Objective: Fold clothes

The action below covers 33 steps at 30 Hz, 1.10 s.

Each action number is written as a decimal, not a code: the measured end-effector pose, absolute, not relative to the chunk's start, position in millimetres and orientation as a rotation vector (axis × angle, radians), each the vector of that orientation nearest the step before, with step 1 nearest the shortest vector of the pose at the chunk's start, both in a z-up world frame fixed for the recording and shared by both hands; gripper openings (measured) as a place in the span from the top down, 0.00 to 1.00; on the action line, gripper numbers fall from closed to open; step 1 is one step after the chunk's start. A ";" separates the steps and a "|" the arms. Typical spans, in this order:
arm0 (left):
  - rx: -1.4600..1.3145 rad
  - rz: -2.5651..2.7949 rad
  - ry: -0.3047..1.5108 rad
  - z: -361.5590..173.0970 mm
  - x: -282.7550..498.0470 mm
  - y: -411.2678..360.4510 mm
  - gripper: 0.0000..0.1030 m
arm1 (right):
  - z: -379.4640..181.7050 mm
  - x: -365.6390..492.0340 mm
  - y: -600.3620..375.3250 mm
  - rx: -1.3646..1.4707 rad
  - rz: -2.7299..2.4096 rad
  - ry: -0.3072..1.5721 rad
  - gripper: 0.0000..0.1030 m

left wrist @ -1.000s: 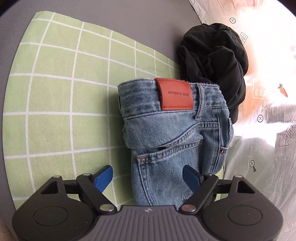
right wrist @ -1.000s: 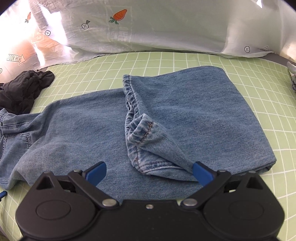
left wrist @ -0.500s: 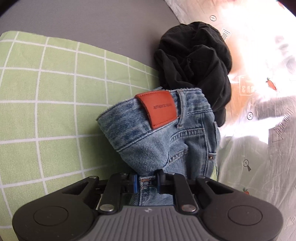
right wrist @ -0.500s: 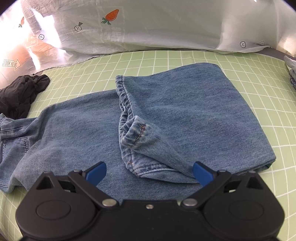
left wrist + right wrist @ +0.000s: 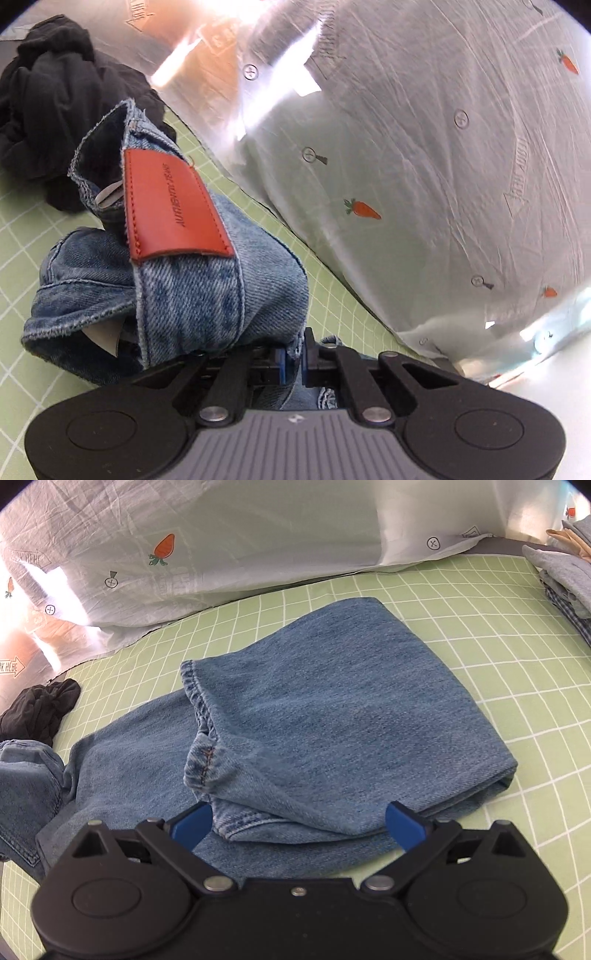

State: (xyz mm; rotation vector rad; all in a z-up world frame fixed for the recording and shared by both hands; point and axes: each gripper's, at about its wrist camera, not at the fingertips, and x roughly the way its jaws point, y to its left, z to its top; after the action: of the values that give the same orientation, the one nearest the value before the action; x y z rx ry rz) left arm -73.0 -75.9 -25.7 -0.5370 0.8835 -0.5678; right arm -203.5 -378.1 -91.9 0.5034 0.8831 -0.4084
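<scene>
A pair of blue jeans (image 5: 332,716) lies on the green checked mat (image 5: 498,635), its legs folded back over themselves. My left gripper (image 5: 291,360) is shut on the waist end of the jeans (image 5: 207,291), which hangs lifted and bunched, with the red leather patch (image 5: 166,206) turned sideways. In the right wrist view my right gripper (image 5: 297,821) stands open just above the folded leg hem, blue pads (image 5: 402,825) on either side and not pressing the denim. The lifted waist shows at that view's left edge.
A crumpled black garment (image 5: 55,96) lies on the mat beyond the waist, also the black garment (image 5: 40,709) at the right view's left. A white carrot-print sheet (image 5: 424,166) rises along the mat's far side. Folded grey and plaid clothes (image 5: 565,579) are stacked at the far right.
My left gripper closed on the jeans' waist, then lifted it and rolled, so the patch now stands sideways. My right gripper drifted slightly over the folded legs and stayed open.
</scene>
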 end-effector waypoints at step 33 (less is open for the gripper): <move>-0.138 -0.409 1.115 -76.2 -52.2 -92.7 0.39 | -83.6 -141.7 -379.3 0.718 -0.160 0.734 0.19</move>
State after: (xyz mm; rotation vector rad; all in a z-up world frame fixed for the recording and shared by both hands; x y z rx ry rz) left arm -52.2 -92.7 -76.2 -0.1380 1.1149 -0.4092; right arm -141.7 -379.3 -83.6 0.7176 0.7338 -0.1604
